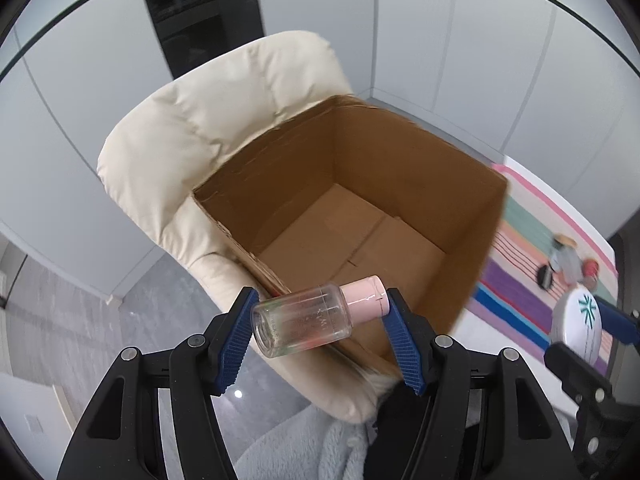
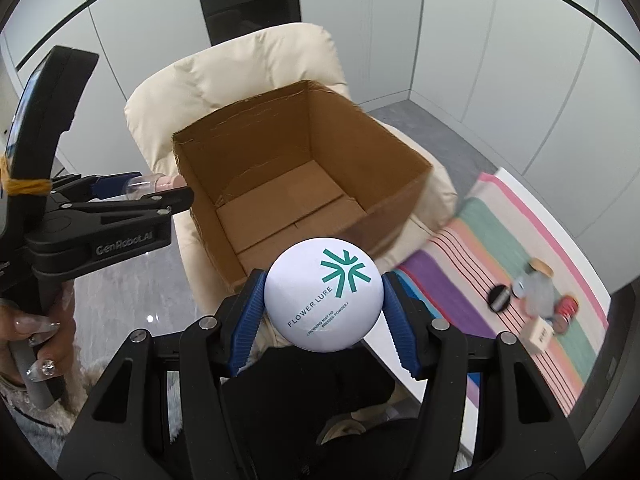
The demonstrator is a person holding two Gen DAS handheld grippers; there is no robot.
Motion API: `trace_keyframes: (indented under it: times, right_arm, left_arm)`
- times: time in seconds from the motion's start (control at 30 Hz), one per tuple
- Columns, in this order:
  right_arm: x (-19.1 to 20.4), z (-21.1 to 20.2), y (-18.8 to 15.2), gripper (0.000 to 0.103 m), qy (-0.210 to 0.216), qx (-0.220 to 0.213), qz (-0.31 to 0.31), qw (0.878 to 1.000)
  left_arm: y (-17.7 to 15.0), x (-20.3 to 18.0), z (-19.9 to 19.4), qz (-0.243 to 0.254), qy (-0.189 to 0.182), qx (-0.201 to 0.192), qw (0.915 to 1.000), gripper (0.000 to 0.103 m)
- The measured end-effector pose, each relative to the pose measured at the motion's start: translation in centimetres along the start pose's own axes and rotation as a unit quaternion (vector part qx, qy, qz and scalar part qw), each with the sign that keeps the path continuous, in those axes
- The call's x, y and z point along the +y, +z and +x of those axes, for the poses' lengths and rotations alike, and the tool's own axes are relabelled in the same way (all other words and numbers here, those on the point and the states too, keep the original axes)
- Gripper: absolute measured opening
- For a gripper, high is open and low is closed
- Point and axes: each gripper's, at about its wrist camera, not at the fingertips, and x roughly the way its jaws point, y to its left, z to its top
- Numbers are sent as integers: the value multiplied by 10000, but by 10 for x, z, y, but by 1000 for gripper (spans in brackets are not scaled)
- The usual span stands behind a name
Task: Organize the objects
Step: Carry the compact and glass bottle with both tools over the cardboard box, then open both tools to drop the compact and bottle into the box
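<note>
Currently the bottle (image 1: pixel 316 316), clear with a pink cap, is lying crosswise between the pads of the left gripper (image 1: pixel 320 334), which is clenching it end to end, just short of the near rim of the box (image 1: pixel 460 216). The compact (image 2: pixel 322 294), a white round case, is being grasped edge to edge by the right gripper (image 2: pixel 322 312), likewise hanging just outside the box's near wall. The box is sitting open and looks empty on a cream chair (image 1: pixel 192 128). Right of the box, a striped mat (image 2: pixel 500 232) is carrying several more small items (image 2: pixel 536 296), blurred and not identifiable.

Judgement: the step in hand is carrying both items to the box. The next move calls for bringing each gripper over the opening, lowering inside the walls, then releasing; the bottle may roll once dropped.
</note>
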Motion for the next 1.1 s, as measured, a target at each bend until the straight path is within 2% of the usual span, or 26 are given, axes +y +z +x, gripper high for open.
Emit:
trace_keyframes:
  times: [0.1, 0.2, 0.33, 0.5, 0.57, 0.6, 0.63, 0.7, 0.83, 1.1]
  right_arm:
    - [5, 18, 15, 60, 19, 41, -133, 9999]
    - [11, 39, 32, 60, -2, 52, -274, 9996]
    - [13, 75, 55, 60, 12, 149, -352, 9993]
    - [8, 105, 65, 61, 5, 247, -290, 9993]
    - [5, 110, 66, 79, 67, 214, -189, 9996]
    - [4, 110, 65, 95, 60, 204, -161, 9996]
    - [3, 109, 65, 99, 34, 150, -155, 9998]
    - [4, 106, 66, 99, -30, 41, -190, 9998]
    - [0, 103, 67, 99, -127, 25, -144, 9998]
    - [-10, 97, 65, 99, -158, 44, 13, 9999]
  left_arm:
    - [13, 6, 20, -138, 104, 77, 9998, 65]
    - [23, 6, 35, -38, 451, 6, 9990, 65]
    - [37, 11, 59, -182, 478, 222, 9984, 65]
    - [44, 10, 76, -183, 411, 356, 9984, 66]
    - [44, 8, 78, -133, 299, 410, 9986, 69]
    - [43, 6, 78, -142, 244, 455, 9986, 76]
    - [44, 6, 78, -154, 199, 467, 9986, 83]
    - [43, 5, 74, -160, 106, 396, 9990, 87]
    - [45, 5, 68, -157, 158, 297, 9993, 89]
    - [44, 14, 67, -334, 135, 311, 9989, 89]
